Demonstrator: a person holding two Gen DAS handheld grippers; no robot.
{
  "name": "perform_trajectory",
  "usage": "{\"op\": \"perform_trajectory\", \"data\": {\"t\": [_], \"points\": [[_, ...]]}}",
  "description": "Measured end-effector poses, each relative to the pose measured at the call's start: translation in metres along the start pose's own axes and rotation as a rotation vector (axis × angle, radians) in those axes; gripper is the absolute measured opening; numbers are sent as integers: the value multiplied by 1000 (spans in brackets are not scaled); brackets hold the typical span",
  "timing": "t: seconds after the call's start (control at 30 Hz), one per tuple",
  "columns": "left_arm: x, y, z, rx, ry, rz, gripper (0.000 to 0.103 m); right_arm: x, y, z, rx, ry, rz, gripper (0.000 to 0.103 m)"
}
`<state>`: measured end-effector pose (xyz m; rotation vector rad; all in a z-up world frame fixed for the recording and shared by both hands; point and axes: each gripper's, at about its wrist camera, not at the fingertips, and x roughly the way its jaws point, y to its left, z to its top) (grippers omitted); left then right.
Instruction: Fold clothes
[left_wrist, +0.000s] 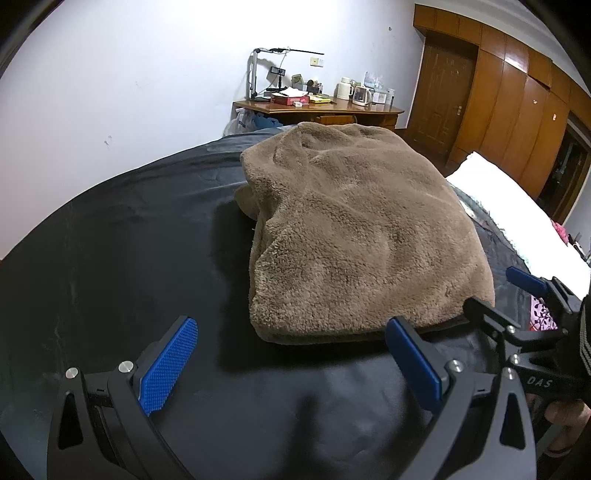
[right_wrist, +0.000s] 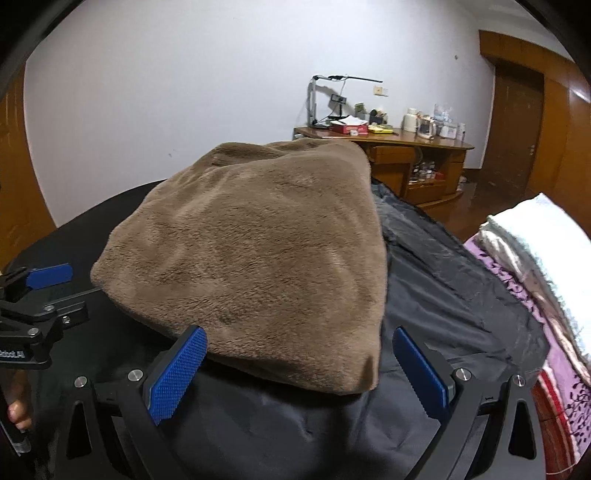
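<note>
1. The thick brown plush fleece garment lies in a compact, roughly rectangular bundle on the black sheet-covered bed, with layers stacked at its left edge. It already lies folded over on itself; whether more folds are wanted, the pictures cannot settle.
2. The left tool hovers just before the bundle's near edge, its blue pads spread wide and holding nothing.
3. The right tool sits at the near right corner, likewise spread apart and empty; the corner of the fleece lies between its pads without being pinched.
4. Judged from the deep pile and rounded edges, the fabric is soft, bulky and limp, light for its volume, and not fragile. It would sag and spill open if lifted by one point.
5. The pile should give the ribbed pads good friction, though the thick layers may slip against each other.
6. The safest holds appear to be the two near corners, pinching every layer together.
</note>
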<state>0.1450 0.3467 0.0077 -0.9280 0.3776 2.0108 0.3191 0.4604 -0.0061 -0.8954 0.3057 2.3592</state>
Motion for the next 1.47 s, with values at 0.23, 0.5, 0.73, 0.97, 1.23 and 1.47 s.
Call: {"op": "perform_trajectory", "data": {"t": [0.23, 0.5, 0.73, 0.97, 1.23, 1.47], "points": [[-3, 1, 3, 1, 3, -9, 102, -10, 4, 3, -30, -42, -35, 102], [-24, -9, 12, 54, -42, 21, 102, -25, 11, 12, -41, -112, -74, 102], [-40, -19, 21, 77, -70, 13, 102, -33, 11, 14, -50, -133, -88, 102], [-43, -31, 20, 103, -80, 22, 102, -35, 7, 11, -40, -129, -74, 102], [-43, -40, 16, 117, -83, -17, 102, -38, 5, 10, -43, -134, -57, 102], [-49, -43, 16, 129, -126, 9, 102, -36, 4, 9, -39, -129, -50, 102]]}}
